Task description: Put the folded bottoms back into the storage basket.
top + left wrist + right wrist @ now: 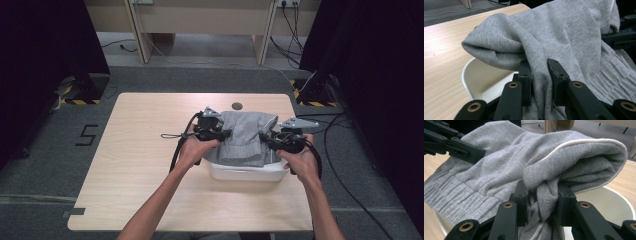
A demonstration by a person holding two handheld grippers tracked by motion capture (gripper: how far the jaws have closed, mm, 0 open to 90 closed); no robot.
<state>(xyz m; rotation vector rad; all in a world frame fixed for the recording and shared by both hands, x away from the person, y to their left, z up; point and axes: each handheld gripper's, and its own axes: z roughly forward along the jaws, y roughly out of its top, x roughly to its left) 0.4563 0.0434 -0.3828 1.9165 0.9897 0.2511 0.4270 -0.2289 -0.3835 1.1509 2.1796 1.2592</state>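
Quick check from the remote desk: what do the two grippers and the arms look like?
Both the left gripper and the right gripper are black, with two straight jaws on link bars with brass-coloured pivots. Each carries a grey three-cornered plate on top and trails a black cable. The forearms are bare, with no sleeves or gloves showing.

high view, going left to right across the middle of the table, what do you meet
Bare table → left tool, shut on the cloth's left edge → grey garment, draped over the white tub → right tool, shut on the cloth's right edge → a short strip of bare table.
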